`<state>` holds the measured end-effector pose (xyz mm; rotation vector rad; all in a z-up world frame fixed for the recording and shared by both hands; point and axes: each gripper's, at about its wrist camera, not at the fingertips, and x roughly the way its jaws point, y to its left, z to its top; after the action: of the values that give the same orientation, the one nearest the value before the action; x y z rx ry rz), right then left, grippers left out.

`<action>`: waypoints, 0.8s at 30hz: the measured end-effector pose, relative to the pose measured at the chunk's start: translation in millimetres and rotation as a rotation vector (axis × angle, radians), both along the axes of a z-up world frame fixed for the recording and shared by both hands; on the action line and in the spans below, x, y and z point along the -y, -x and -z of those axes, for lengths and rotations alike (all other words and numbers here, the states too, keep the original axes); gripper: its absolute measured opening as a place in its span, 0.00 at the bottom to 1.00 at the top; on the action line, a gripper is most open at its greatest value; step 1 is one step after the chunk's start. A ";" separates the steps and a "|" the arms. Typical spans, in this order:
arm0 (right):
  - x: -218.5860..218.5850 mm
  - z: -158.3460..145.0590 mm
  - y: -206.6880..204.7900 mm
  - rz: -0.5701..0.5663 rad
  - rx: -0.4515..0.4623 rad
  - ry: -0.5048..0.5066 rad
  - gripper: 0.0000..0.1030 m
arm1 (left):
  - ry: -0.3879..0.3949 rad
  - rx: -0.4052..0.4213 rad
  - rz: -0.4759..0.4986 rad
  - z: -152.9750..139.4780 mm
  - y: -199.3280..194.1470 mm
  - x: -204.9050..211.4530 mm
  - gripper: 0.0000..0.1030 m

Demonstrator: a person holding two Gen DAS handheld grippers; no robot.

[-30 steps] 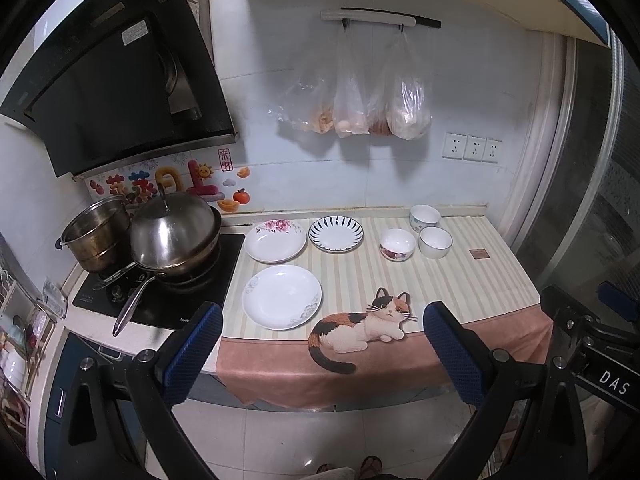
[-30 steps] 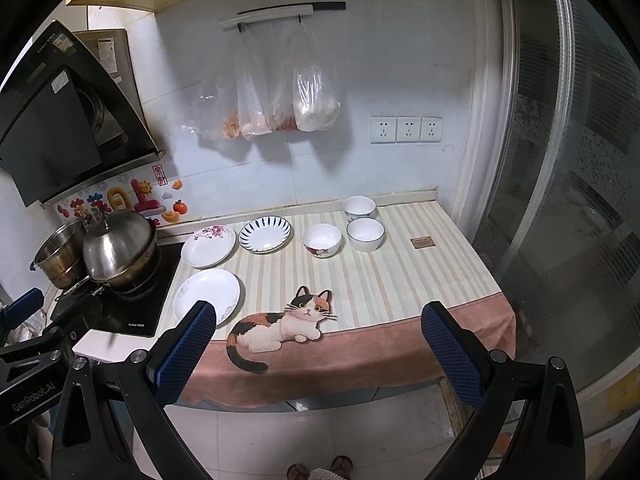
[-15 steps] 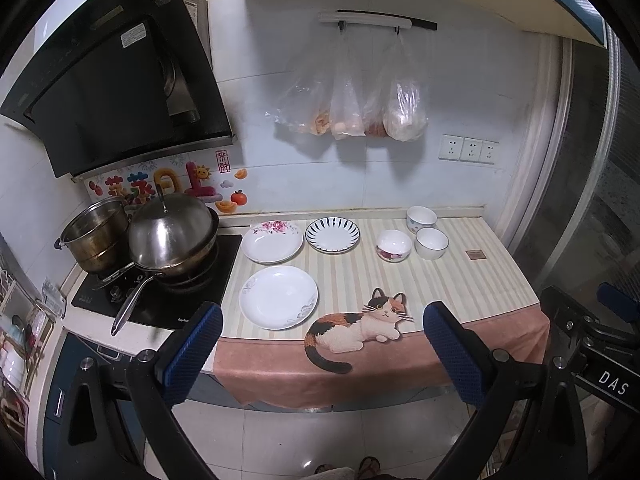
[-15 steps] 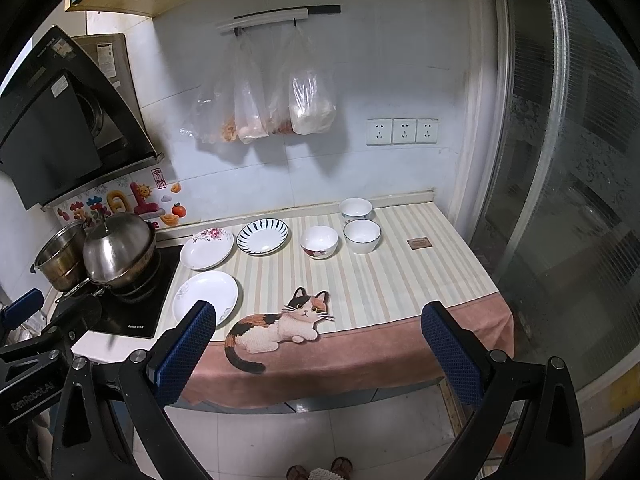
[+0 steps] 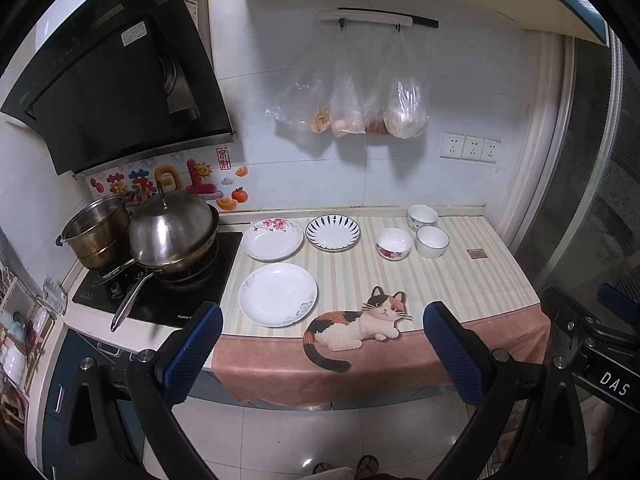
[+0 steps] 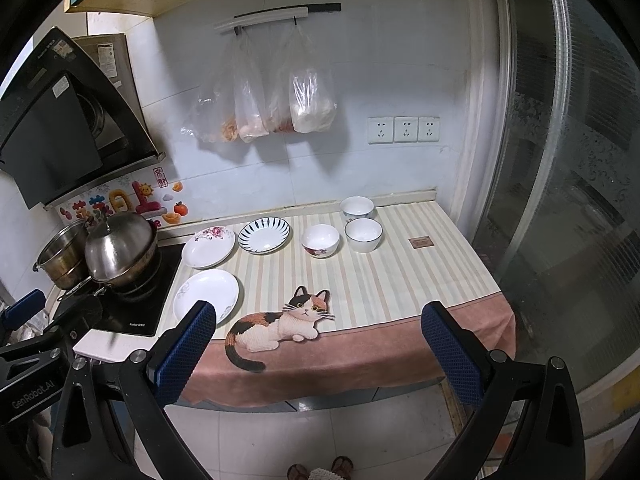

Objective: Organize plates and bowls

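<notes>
- Nothing is stacked: three white ceramic plates and three small white bowls are lying separate on the striped countertop cloth.
- The left gripper and right gripper are hovering wide, empty, well short.

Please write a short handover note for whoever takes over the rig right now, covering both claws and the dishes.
Left claw: open, empty, held short of the counter's front edge.
Right claw: open, empty, likewise short of the counter.
Plates, all separate on the striped cloth: plain white plate nearest, beside the stove; floral plate behind it; blue-striped plate to its right.
Bowls, clustered further right, unstacked: floral bowl, blue-rimmed bowl, third bowl at the back.
Done: nothing stacked or gripped yet.
Left: probably gather the plates into one stack and the bowls into another.
</notes>
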<state>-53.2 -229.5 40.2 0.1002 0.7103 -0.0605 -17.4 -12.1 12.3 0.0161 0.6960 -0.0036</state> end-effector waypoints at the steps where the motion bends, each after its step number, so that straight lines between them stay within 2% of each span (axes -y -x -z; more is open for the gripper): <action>1: 0.9 -0.1 -0.3 -0.002 -0.001 -0.002 1.00 | -0.001 0.001 -0.001 -0.1 0.3 -0.1 1.00; 11: 9.9 4.1 -10.8 -0.022 -0.004 -0.013 1.00 | -0.004 0.004 -0.020 5.5 5.1 5.2 1.00; 17: 19.9 11.6 -26.7 -0.038 0.006 -0.027 1.00 | -0.001 0.018 -0.077 11.1 -12.6 10.0 1.00; 21: 22.3 30.9 -52.6 -0.096 0.017 -0.043 1.00 | -0.016 0.037 -0.157 24.2 -31.2 1.7 1.00; 24: 16.4 57.0 -79.4 -0.160 -0.020 -0.070 1.00 | -0.028 0.026 -0.222 41.3 -51.0 -13.3 1.00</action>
<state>26.2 -245.9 -16.9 0.1092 0.7380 0.1166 33.6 1.2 -29.0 -0.0343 0.6683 0.2194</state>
